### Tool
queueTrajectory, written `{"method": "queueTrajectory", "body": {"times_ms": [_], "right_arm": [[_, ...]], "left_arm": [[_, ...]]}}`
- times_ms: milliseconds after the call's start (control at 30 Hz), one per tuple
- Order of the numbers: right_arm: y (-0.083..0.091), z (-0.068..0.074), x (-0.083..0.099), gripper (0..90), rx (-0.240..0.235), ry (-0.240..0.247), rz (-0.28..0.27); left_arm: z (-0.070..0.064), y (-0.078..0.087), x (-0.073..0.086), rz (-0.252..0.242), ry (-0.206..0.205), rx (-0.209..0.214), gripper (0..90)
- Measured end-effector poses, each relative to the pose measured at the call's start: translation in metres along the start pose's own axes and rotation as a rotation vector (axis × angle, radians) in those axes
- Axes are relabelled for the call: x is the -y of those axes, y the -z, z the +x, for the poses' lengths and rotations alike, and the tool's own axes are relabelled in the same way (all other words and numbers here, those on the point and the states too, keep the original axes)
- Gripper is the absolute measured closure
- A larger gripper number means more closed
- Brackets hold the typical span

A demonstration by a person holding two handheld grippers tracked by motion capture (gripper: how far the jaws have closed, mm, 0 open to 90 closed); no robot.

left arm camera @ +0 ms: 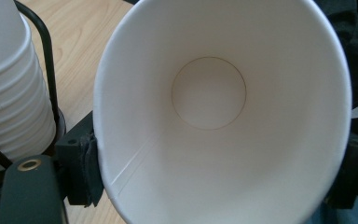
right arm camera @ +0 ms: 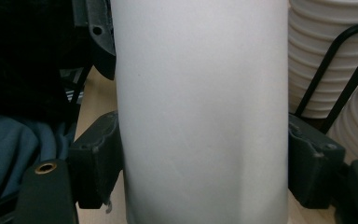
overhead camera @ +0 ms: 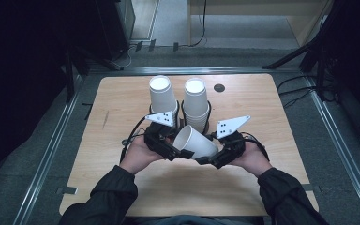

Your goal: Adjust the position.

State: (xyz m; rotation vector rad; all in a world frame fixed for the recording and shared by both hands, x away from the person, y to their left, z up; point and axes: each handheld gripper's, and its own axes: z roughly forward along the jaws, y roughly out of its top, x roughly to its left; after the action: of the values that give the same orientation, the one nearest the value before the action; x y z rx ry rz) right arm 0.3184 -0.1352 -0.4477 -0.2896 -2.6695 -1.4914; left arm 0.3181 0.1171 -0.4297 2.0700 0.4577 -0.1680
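Paper cup (overhead camera: pixel 194 141) lies sideways (mouth toward left gripper (overhead camera: pixel 168 149)).

We see a dim room falling to black at both sides, soft overhead light on the pale wooden worktop (overhead camera: pixel 122 108), the white paper cup (left arm camera: pixel 214 116) bright and glare-free, close-ups soft, slightly blurred near the edges

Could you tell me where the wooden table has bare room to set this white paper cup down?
The light wooden table is bare along its left side, its right side beyond the small black disc, and the near strip. Crowded: the middle, around two white cup stacks in black wire holders and the held white paper cup.
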Motion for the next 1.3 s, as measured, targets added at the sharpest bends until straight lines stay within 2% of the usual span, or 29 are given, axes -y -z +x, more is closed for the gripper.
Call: {"method": "queueTrajectory", "body": {"times_ms": [167, 233, 267, 400, 467, 767, 867, 900, 933, 967, 1167, 1267, 1300], "right_arm": [[-0.001, 0.0, 0.0, 22.1, -0.003, -0.008, 0.016], [-0.001, -0.001, 0.0, 18.3, -0.003, -0.027, 0.029], [-0.002, -0.003, 0.0, 15.1, -0.015, -0.065, 0.054], [0.0, -0.004, 0.002, 15.1, -0.008, -0.077, 0.066], [0.002, -0.004, 0.003, 15.2, 0.011, -0.066, 0.065], [0.004, -0.007, 0.011, 15.8, 0.044, -0.082, 0.089], [0.0, -0.008, 0.013, 16.4, 0.042, -0.082, 0.107], [-0.002, -0.008, 0.013, 16.7, 0.037, -0.079, 0.113], [-0.002, -0.008, 0.013, 16.8, 0.041, -0.078, 0.113], [-0.002, -0.008, 0.013, 16.8, 0.041, -0.078, 0.113], [-0.003, -0.01, 0.011, 16.8, 0.05, -0.078, 0.11], [-0.005, -0.012, 0.011, 16.8, 0.051, -0.076, 0.117], [-0.005, -0.012, 0.011, 16.8, 0.051, -0.076, 0.117]], "left_arm": [[-0.001, -0.001, 0.0, 0.015, -0.009, -0.005, 16.3], [0.0, -0.001, 0.0, 0.016, -0.015, -0.005, 16.3], [0.002, 0.0, 0.002, 0.016, -0.017, -0.01, 16.4], [0.004, 0.002, 0.004, 0.036, -0.021, -0.028, 16.5], [0.005, 0.005, 0.004, 0.04, -0.025, -0.042, 16.5], [0.013, 0.022, 0.009, 0.052, -0.015, -0.077, 16.5], [0.012, 0.026, 0.011, 0.082, -0.03, -0.108, 16.4], [0.012, 0.027, 0.012, 0.113, -0.032, -0.123, 16.5], [0.012, 0.027, 0.013, 0.124, -0.034, -0.135, 16.5], [0.012, 0.027, 0.013, 0.124, -0.034, -0.135, 16.5], [0.012, 0.023, 0.017, 0.199, -0.068, -0.169, 16.4], [0.012, 0.017, 0.018, 0.244, -0.071, -0.182, 16.4], [0.012, 0.017, 0.018, 0.244, -0.071, -0.182, 16.4]]}}
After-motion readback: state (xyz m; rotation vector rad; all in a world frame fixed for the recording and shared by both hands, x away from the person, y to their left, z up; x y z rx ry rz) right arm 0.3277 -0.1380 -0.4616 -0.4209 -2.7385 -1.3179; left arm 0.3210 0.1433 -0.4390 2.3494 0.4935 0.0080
